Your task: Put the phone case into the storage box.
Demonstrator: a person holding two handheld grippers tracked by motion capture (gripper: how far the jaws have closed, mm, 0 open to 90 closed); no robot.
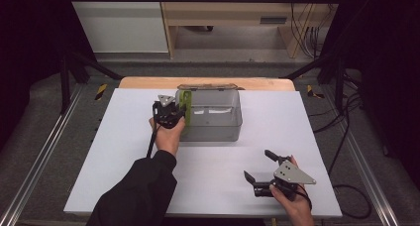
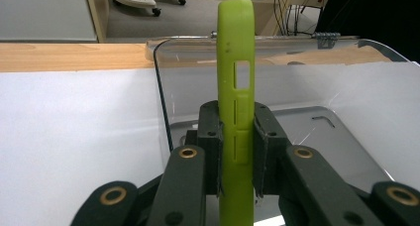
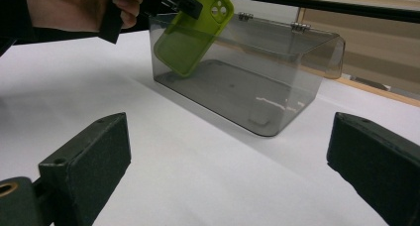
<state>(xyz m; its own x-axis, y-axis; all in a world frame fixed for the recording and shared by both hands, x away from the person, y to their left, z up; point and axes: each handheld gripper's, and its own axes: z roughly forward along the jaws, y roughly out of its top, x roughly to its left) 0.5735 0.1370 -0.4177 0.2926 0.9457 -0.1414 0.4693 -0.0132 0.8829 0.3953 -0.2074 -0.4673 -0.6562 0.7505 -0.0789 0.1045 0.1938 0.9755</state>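
Green phone case (image 2: 236, 112) stands edge-on (long axis upright) — clamped by left gripper (image 2: 236, 151).

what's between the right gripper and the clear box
Nothing: the high view shows only bare white table between the right gripper and the clear box.

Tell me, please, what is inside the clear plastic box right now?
The lower end of the green phone case dips into the clear box at one end, held by the left gripper. The rest of the grey floor looks bare; the corner behind the case is covered.
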